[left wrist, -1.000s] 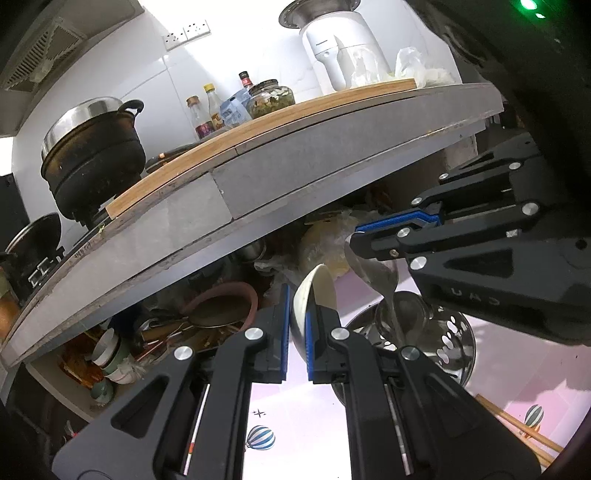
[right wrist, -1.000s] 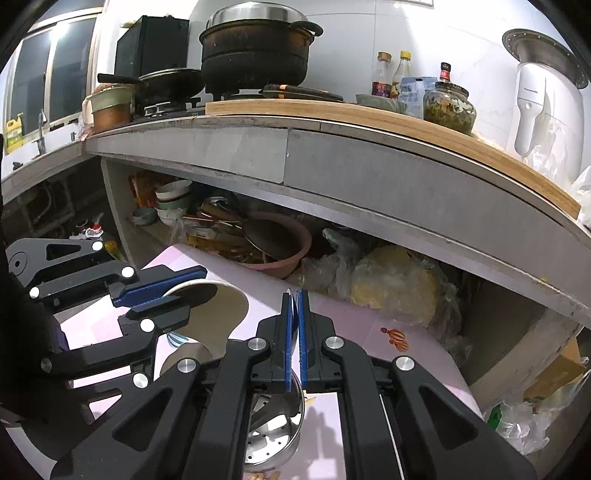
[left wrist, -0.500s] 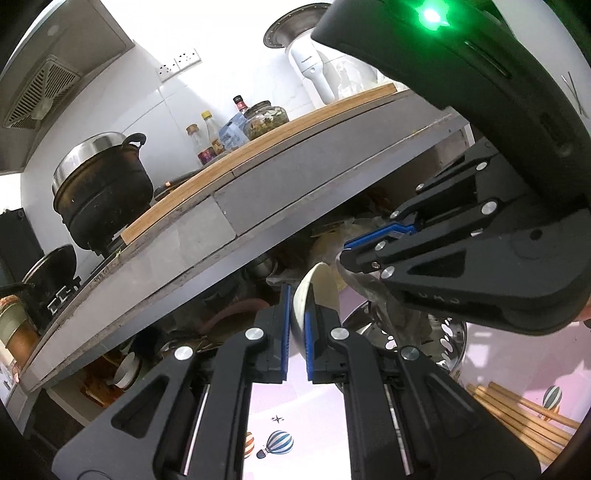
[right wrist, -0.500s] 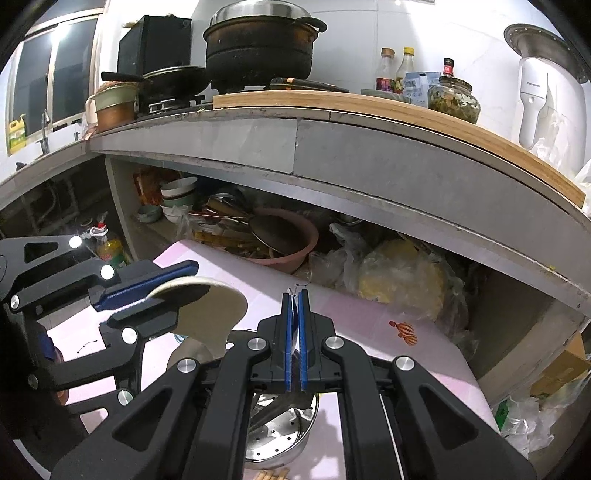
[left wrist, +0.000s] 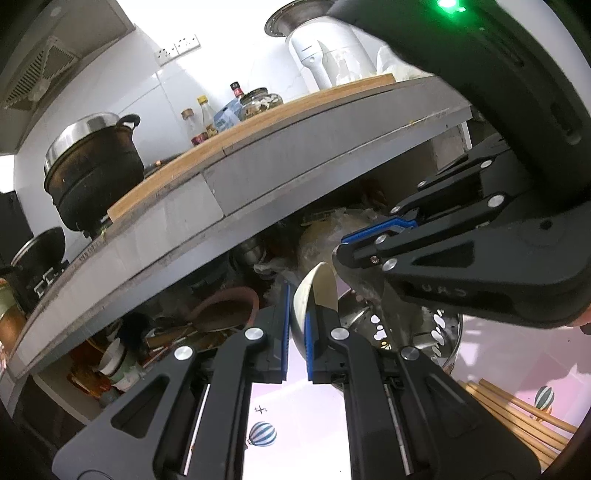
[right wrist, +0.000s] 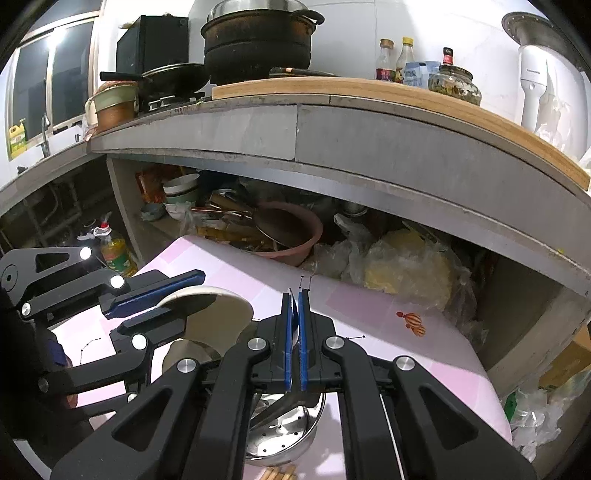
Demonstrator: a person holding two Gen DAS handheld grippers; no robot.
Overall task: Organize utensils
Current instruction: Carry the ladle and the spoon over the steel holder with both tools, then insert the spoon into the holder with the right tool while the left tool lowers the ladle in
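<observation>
White tiled wall (right wrist: 461, 33), grey counter (right wrist: 369, 147), window (right wrist: 48, 88) at left, cluttered shelf beneath.

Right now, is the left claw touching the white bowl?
Touching. The left wrist view shows the left claw clamped on the white bowl, its rim pinched between both blue pads, held above the perforated steel basket.

Perforated steamer basket (left wrist: 439, 332): polished metal, mirror-bright. Bowl (left wrist: 314, 291): glazed ceramic, glossy cream. Spoon (right wrist: 284, 404): brushed steel, dull sheen. Chopsticks (left wrist: 517, 417): bare pale wood, matt. Desk (right wrist: 388, 314) cover: smooth pink printed sheet, slight gloss. Left gripper (left wrist: 295, 332) and right gripper (right wrist: 294, 332): matt black plastic, blue rubbery pads.
</observation>
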